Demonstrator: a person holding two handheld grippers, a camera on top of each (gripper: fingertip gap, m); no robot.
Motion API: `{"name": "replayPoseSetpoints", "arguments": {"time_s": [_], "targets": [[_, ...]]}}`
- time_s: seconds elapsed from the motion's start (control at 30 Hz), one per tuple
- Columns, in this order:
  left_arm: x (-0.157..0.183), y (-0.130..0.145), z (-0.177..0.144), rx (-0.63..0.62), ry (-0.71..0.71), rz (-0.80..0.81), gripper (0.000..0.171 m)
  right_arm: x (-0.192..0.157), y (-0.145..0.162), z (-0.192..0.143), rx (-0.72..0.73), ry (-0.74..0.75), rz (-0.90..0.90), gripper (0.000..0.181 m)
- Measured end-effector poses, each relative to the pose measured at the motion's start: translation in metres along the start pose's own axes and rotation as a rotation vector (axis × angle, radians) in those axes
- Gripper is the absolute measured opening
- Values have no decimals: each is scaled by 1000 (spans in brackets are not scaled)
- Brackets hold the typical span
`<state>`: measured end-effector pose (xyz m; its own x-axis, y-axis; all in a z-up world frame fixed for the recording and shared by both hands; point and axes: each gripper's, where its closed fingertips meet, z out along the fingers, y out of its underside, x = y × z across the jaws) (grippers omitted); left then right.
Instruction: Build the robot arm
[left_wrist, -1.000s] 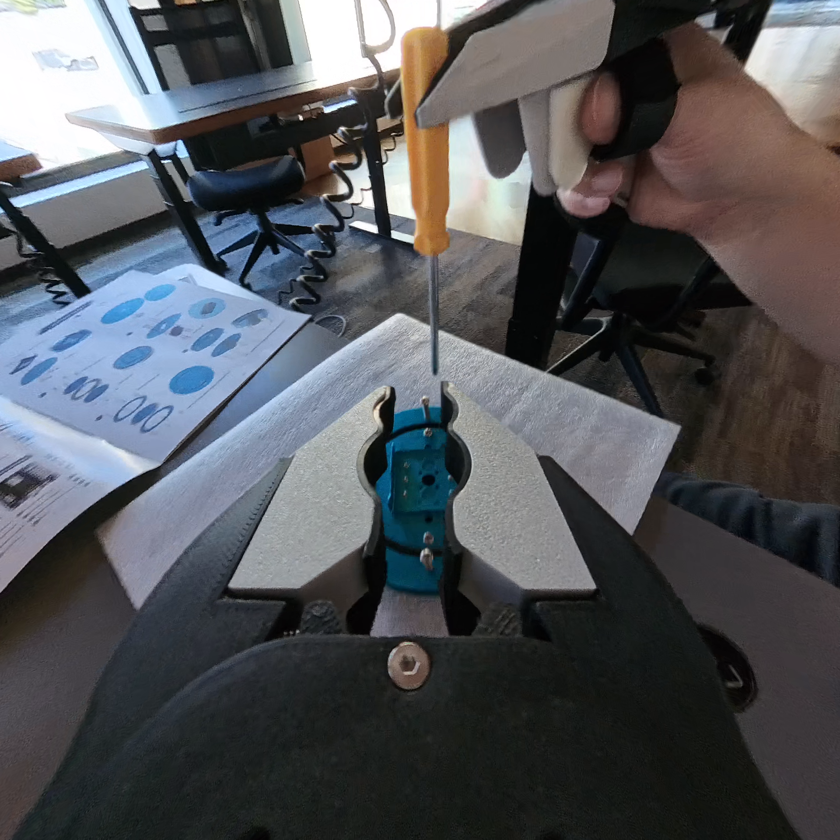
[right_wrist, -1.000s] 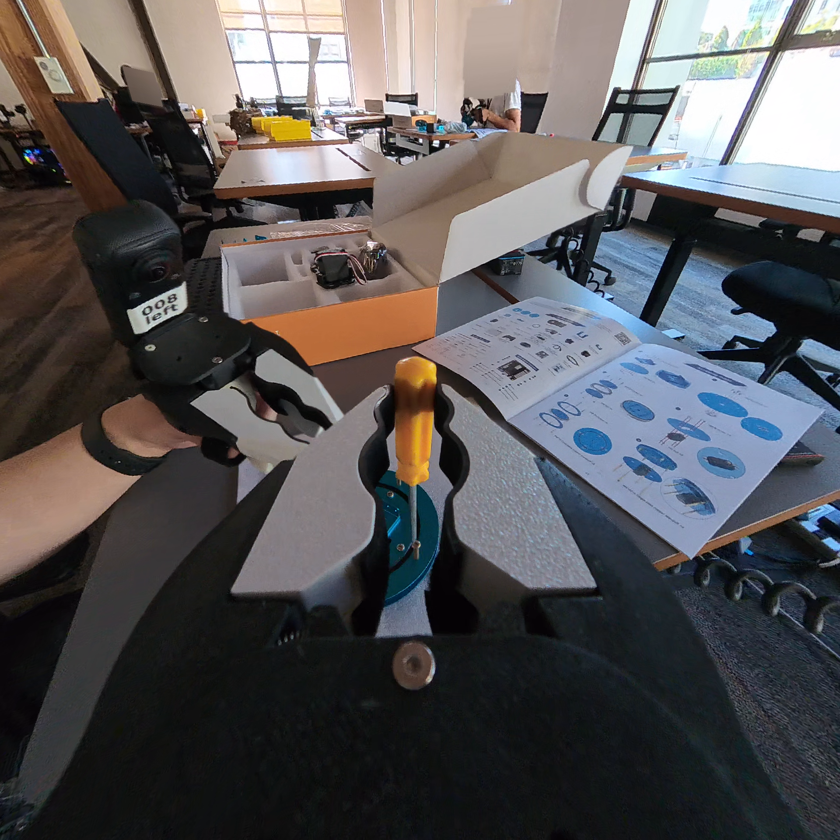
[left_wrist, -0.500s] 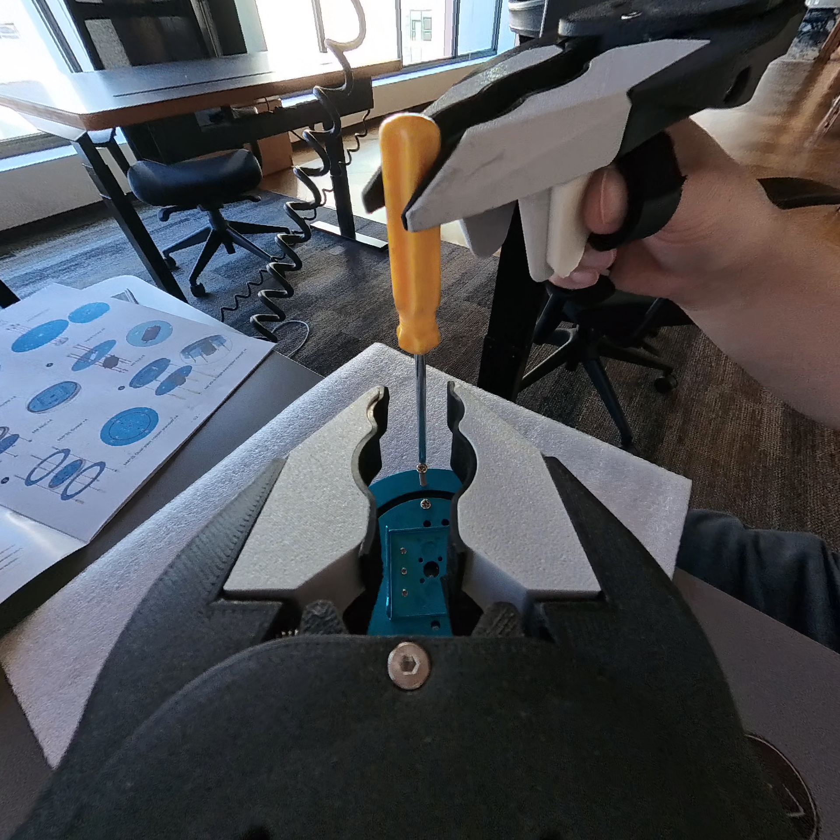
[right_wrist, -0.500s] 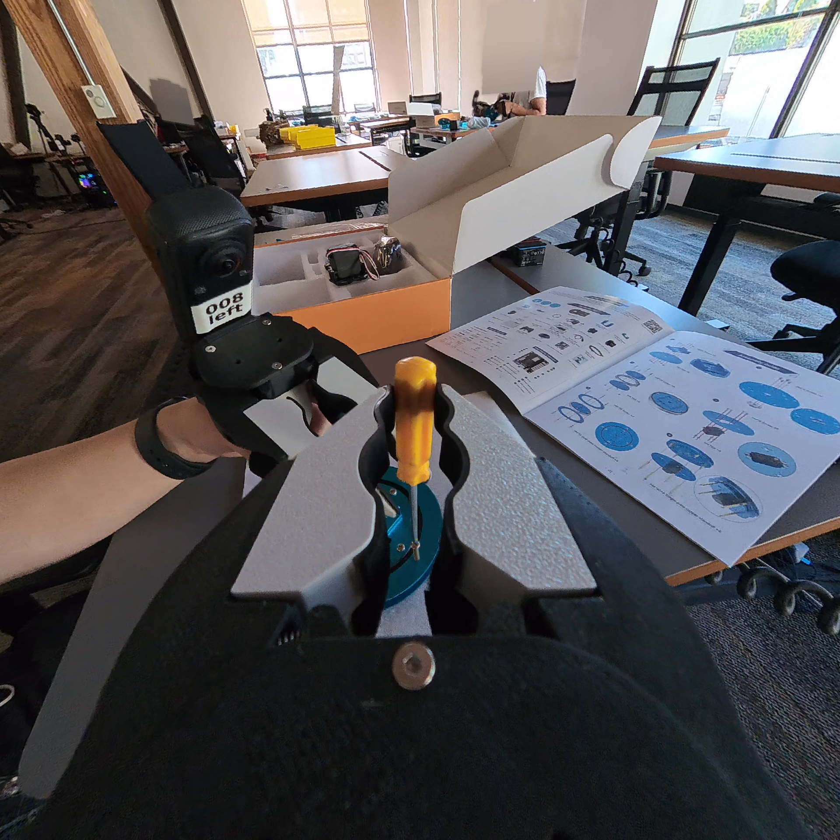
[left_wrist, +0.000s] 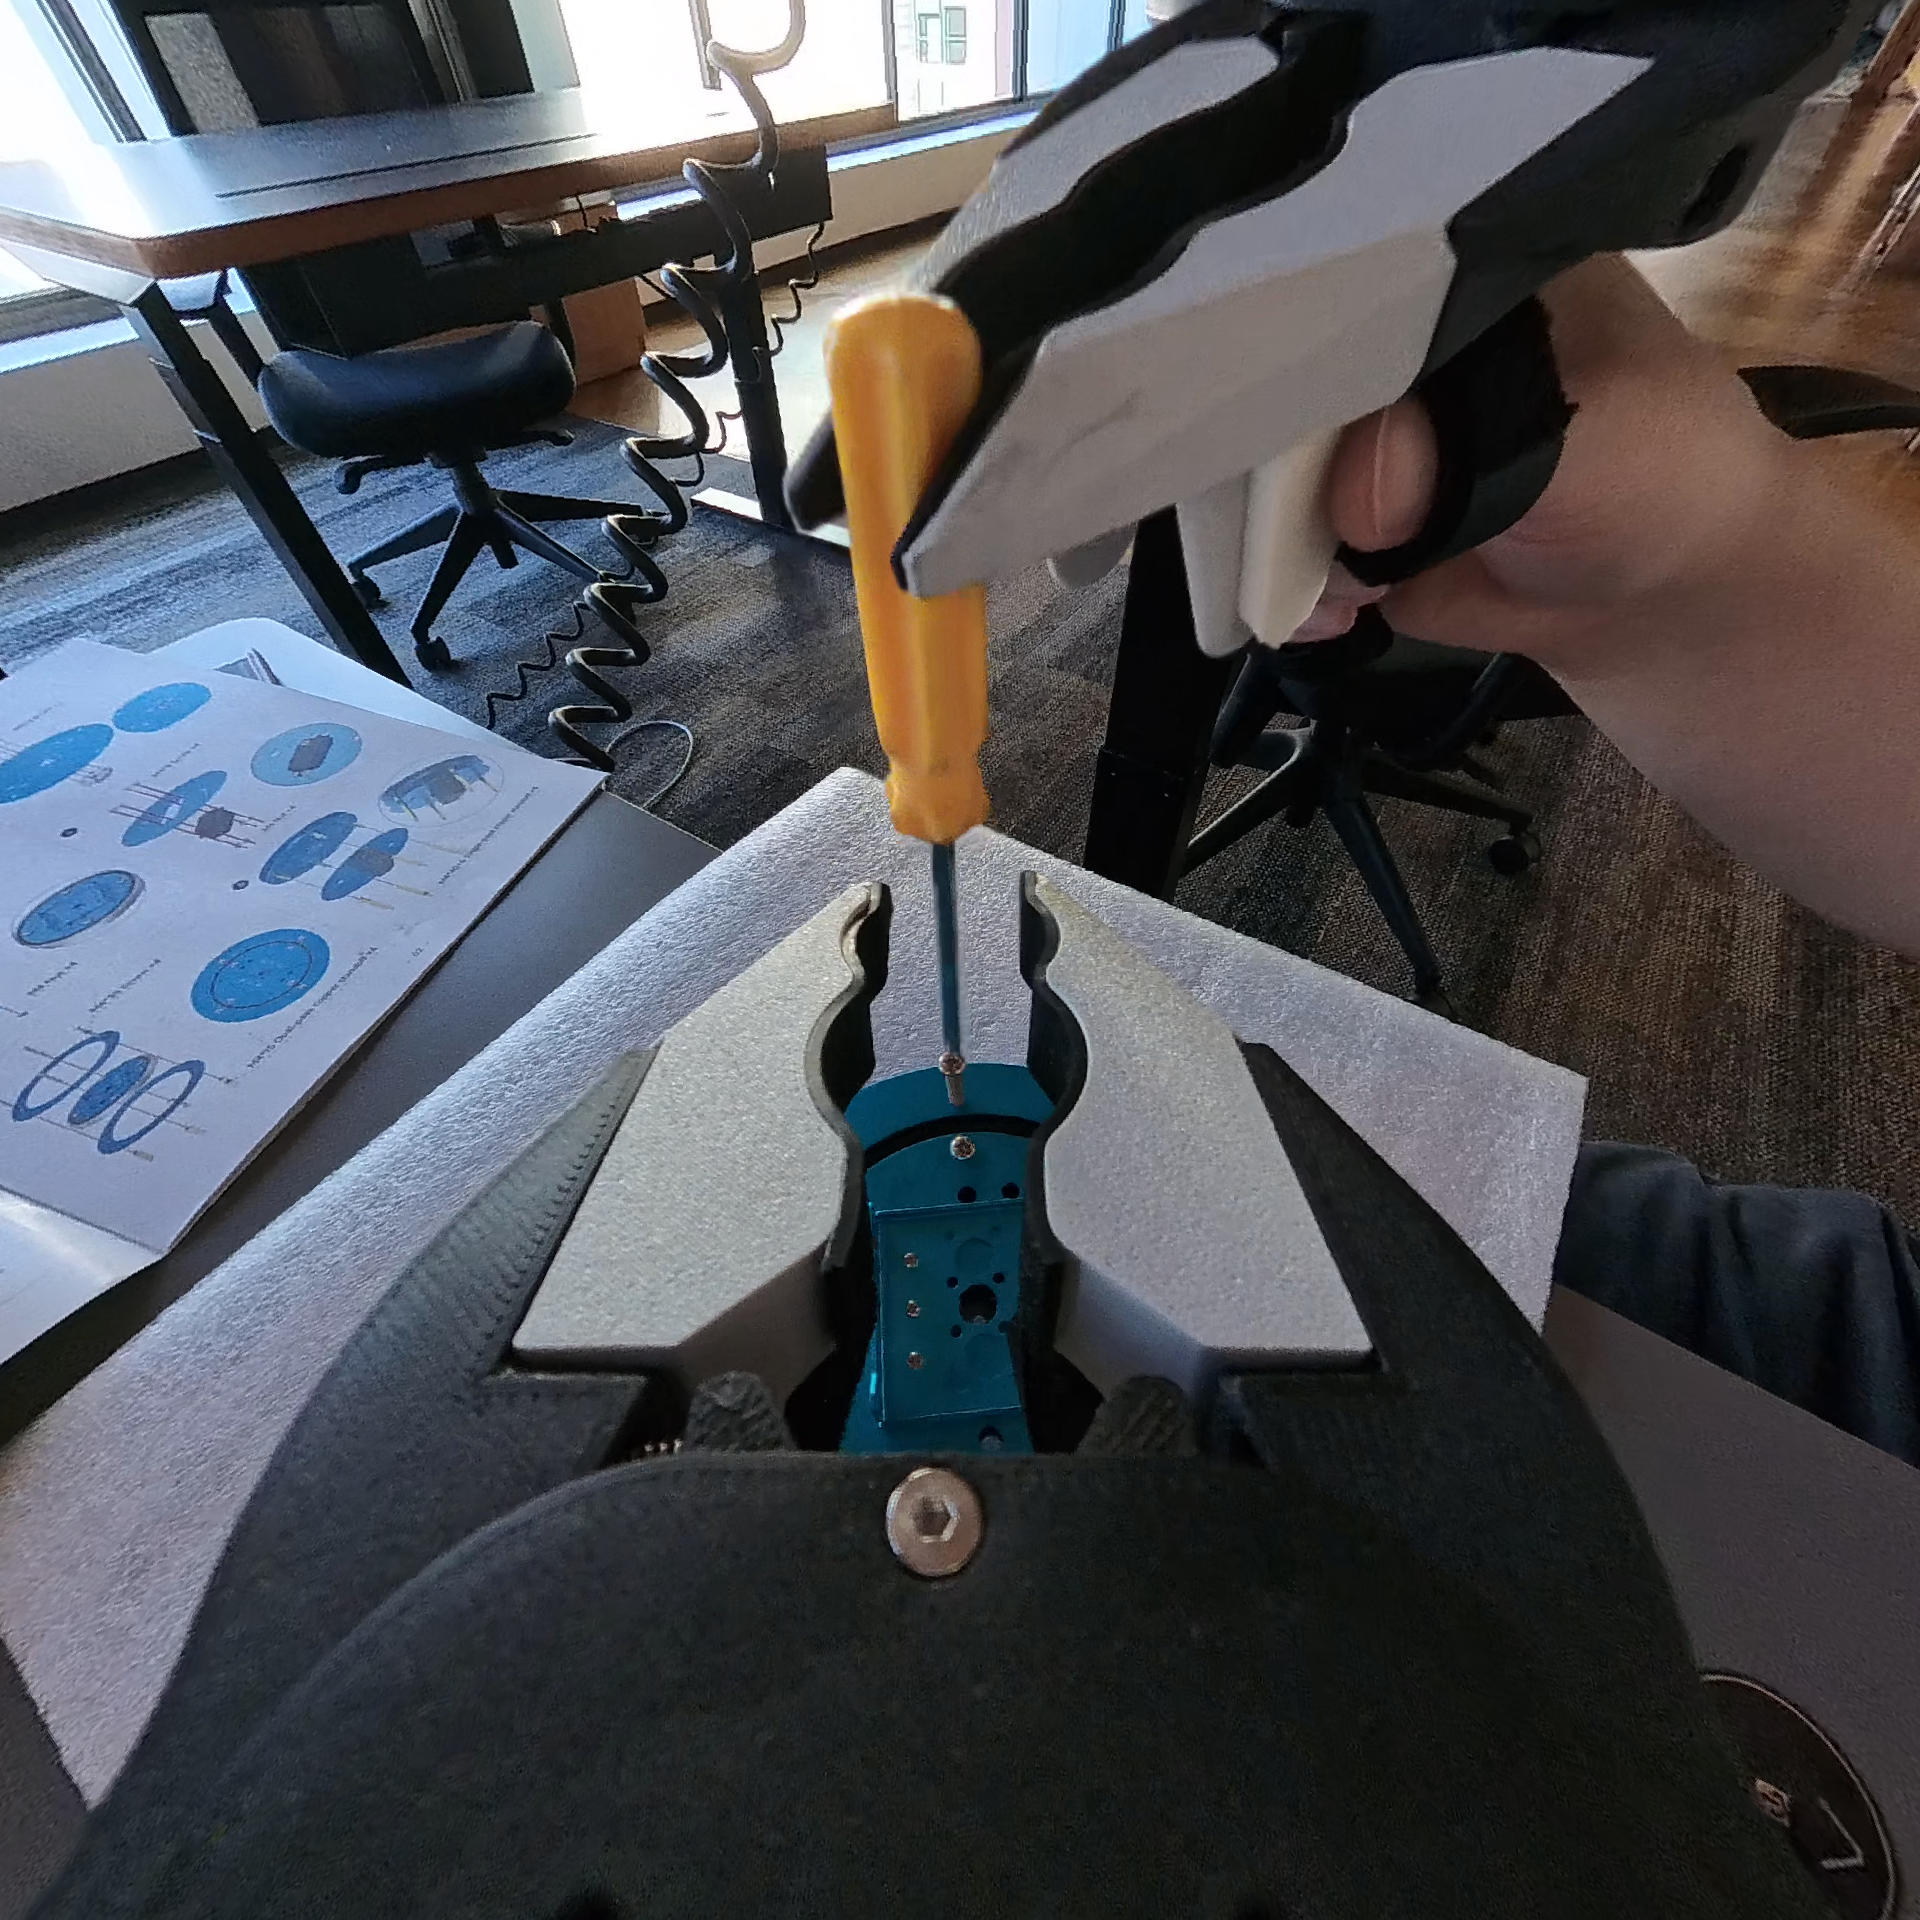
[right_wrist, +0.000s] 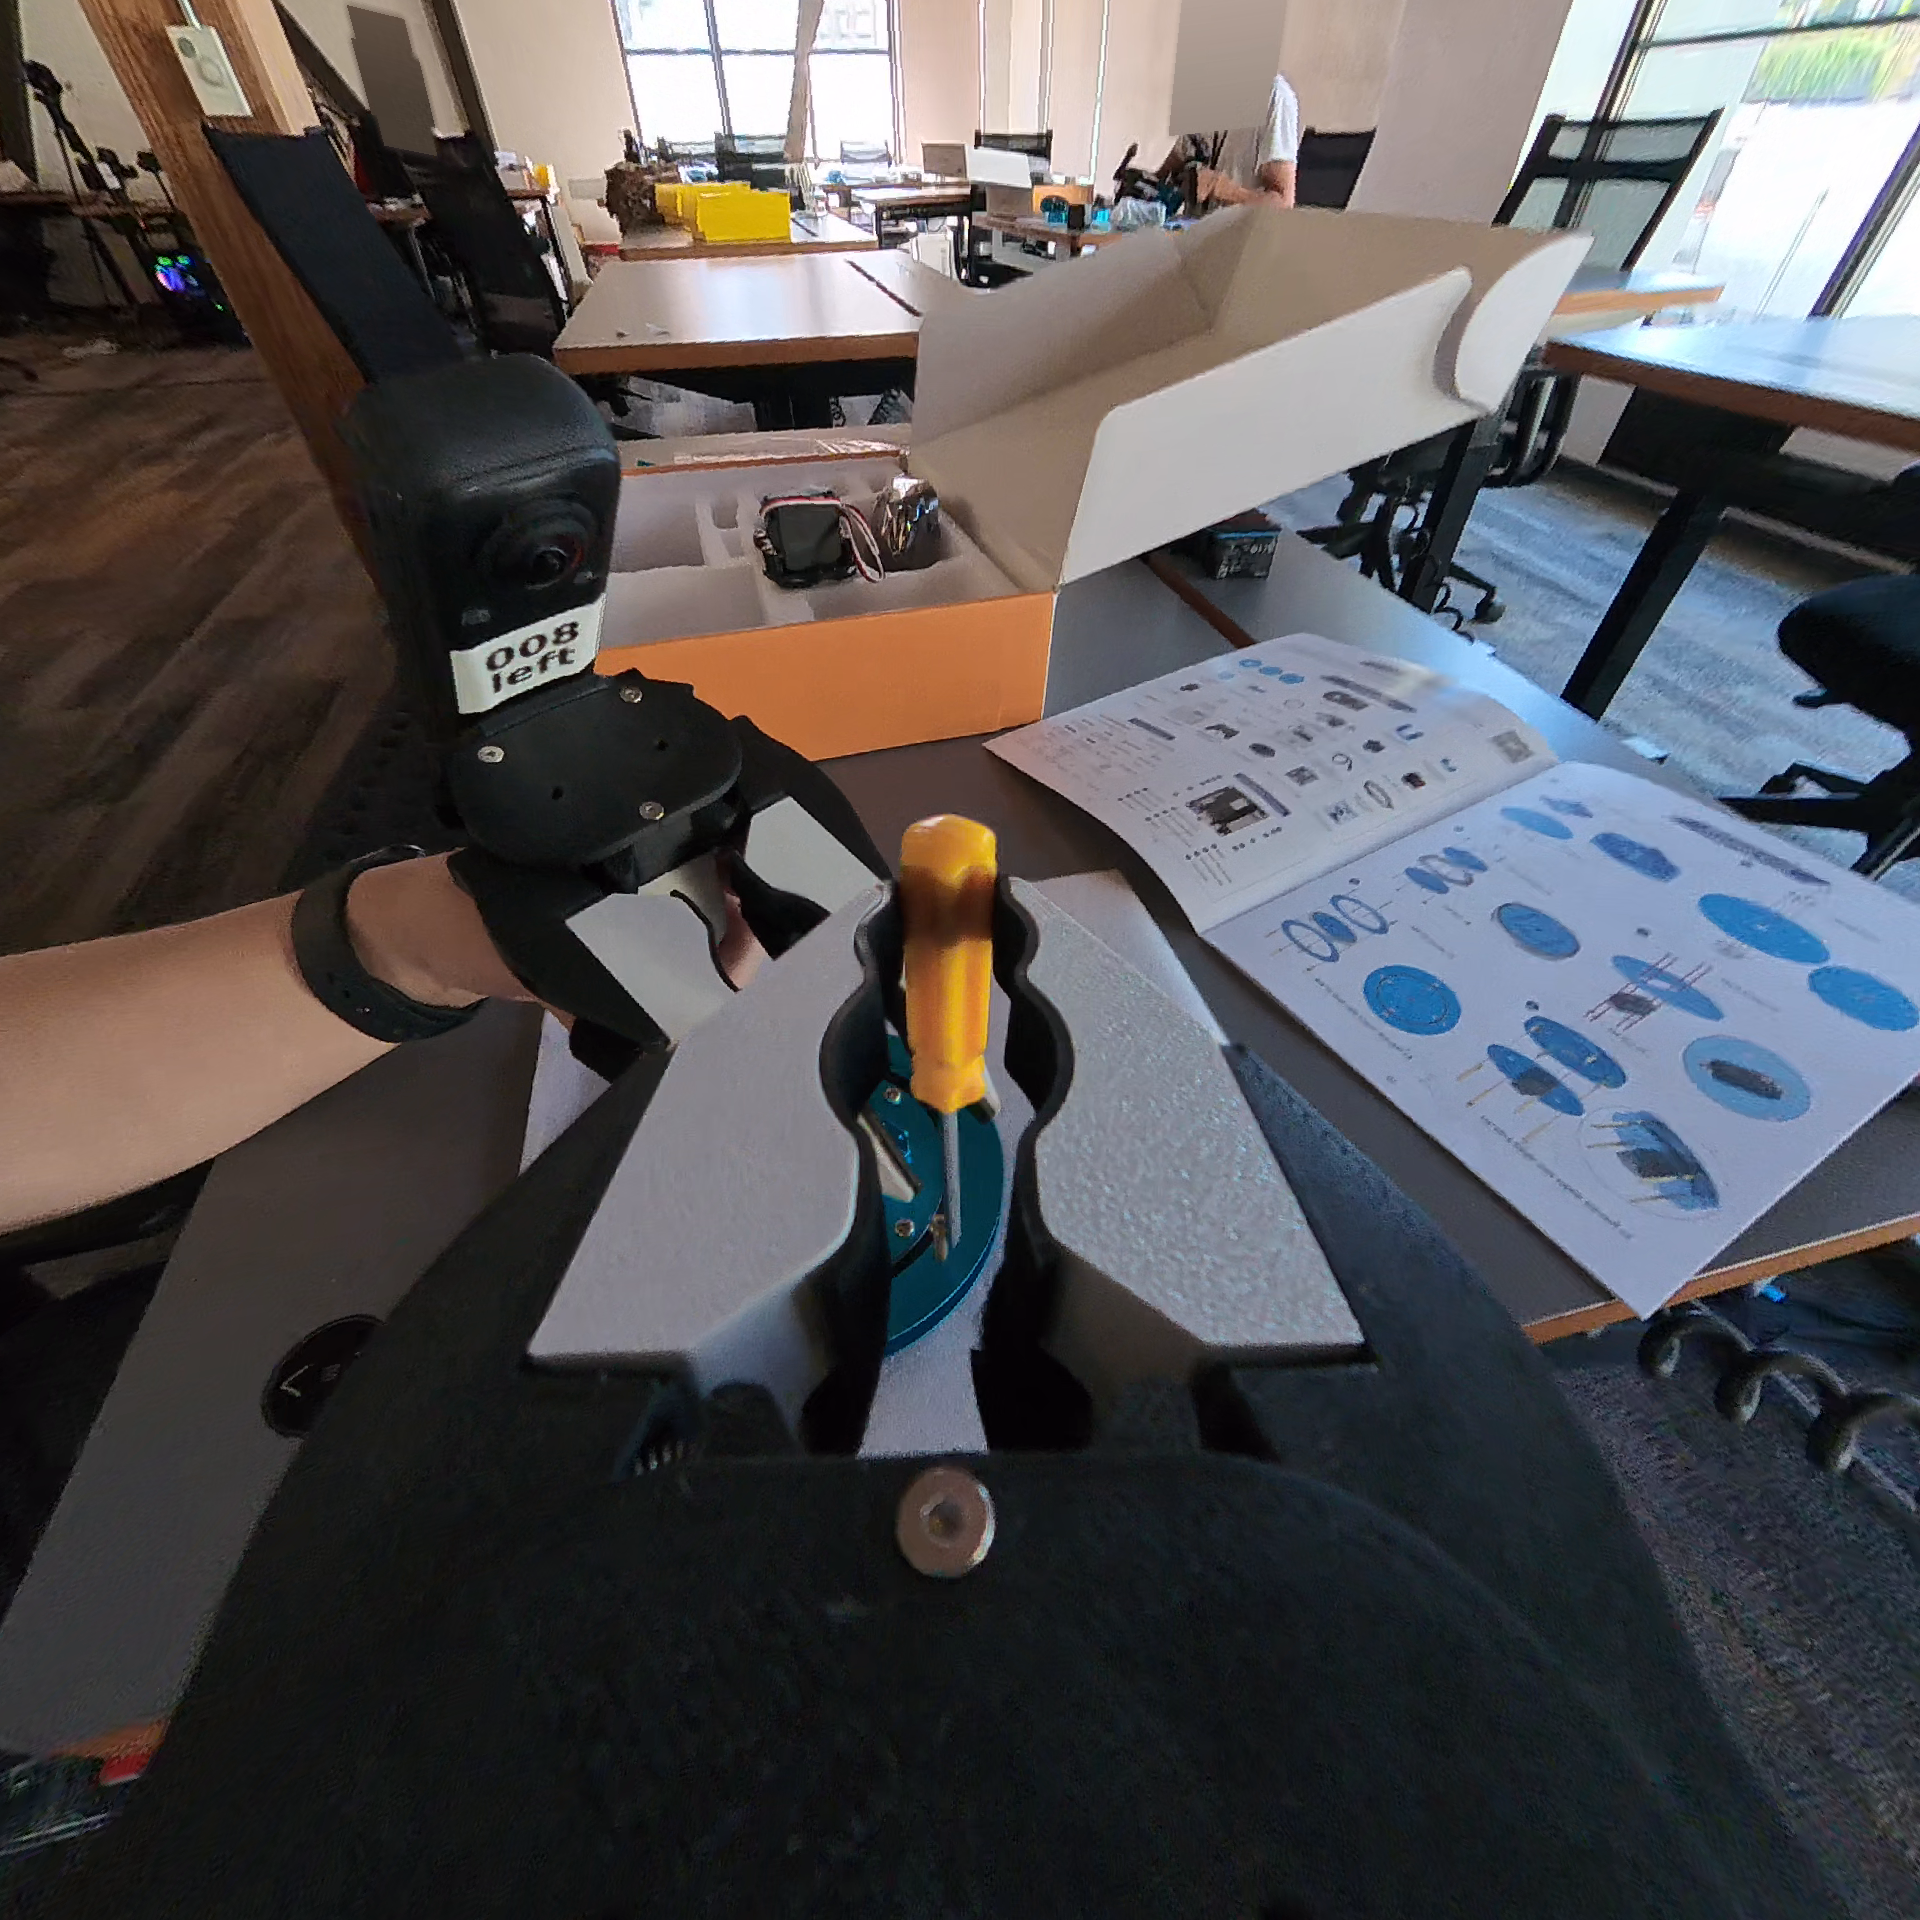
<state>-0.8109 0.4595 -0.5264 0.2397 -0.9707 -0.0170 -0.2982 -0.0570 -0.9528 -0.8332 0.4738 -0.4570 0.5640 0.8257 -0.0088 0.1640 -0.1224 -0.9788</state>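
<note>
Left gripper (left_wrist: 954, 977) clamped on the blue metal assembly (left_wrist: 940, 1247) over the foam sheet (left_wrist: 1299, 997) at the desk's edge — right gripper (right_wrist: 945, 925) clamped on the orange screwdriver (left_wrist: 914, 582), tip on a screw (left_wrist: 950, 1064) — seemingly mid-screwing; steady, upright turning needed

A grey table (right_wrist: 1101, 665) carries white foam sheet (left_wrist: 1299, 997), open booklet (right_wrist: 1507, 935), orange box (right_wrist: 862, 675).

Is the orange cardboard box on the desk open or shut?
Open. The orange box has its white lid raised, and its foam compartments show.
</note>
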Motion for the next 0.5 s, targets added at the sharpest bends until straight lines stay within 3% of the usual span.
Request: {"name": "replayPoseSetpoints", "arguments": {"time_s": [0.5], "targets": [[1, -3, -3, 21, -8, 8, 21, -3, -6, -1, 24, -19, 13, 15]]}}
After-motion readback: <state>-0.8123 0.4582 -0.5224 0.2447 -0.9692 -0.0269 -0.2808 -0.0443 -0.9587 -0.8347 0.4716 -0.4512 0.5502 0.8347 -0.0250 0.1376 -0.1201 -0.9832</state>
